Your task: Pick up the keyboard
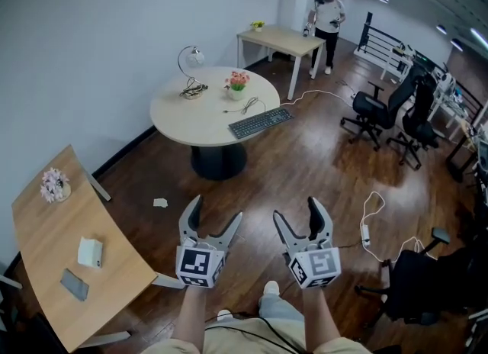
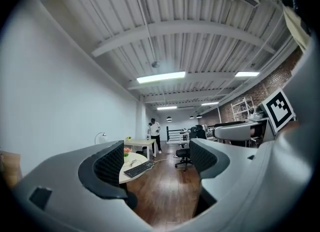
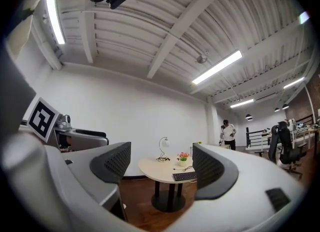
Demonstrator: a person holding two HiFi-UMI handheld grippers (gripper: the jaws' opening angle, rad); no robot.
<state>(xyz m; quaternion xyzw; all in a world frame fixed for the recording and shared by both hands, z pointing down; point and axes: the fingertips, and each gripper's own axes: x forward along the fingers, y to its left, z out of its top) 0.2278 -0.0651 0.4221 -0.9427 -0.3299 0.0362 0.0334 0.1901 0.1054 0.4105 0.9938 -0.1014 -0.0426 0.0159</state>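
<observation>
Nearest, at 6 o'clock, a person holds 2 grippers side by side over a dark wooden floor. The left gripper (image 1: 216,212) has its jaws spread wide with nothing between them, and the right gripper (image 1: 297,212) just beside it is likewise wide open and empty. At 9 o'clock stands a curved wooden desk (image 1: 46,226) with a few small items on it. Well ahead, at 12 o'clock, is a round pale table (image 1: 183,120). The black keyboard (image 1: 261,122) lies angled near the table's right-hand edge, and a cable seems to lead off its far end. A small pot of pink flowers (image 1: 238,83) and a bent lamp (image 1: 191,66) sit behind it, toward 11 o'clock. Farther off, at 1 o'clock, are black office chairs (image 1: 381,108), a rectangular table (image 1: 278,40) and another person (image 1: 329,20) standing. Nothing has been picked up yet, so the step in hand looks like the approach. To do it well, walk right up to the table, keep both sets of jaws open, take the keyboard by its 2 short ends and lift it level. The cable may tug.
</observation>
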